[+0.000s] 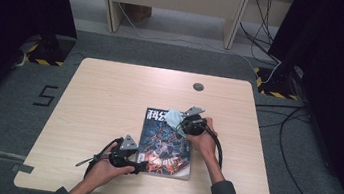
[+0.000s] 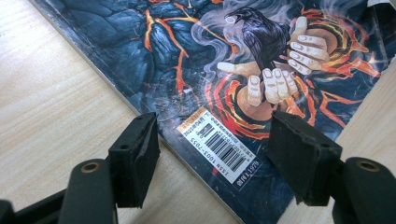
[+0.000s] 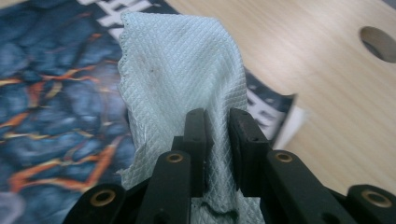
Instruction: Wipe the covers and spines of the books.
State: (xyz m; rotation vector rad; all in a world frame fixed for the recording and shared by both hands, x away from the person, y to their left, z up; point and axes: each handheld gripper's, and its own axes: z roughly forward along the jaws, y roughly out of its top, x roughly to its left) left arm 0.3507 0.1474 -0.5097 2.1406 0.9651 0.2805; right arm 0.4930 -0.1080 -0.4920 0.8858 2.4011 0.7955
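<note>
In the high view, a magazine (image 1: 167,144) lies flat in the lower middle of the frame on the desk (image 1: 104,98). Its long axis runs from the top of the frame to the bottom, with the title at the upper end.

The right gripper (image 1: 182,123) is at the magazine's upper right corner. In the right gripper view its jaws are narrow and pinch a pale green cloth (image 3: 182,84), which stands up over the cover.

The left gripper (image 1: 143,166) is at the magazine's lower left edge. In the left gripper view its jaws stand wide, one on each side of the barcode (image 2: 219,147) corner, holding nothing.
</note>
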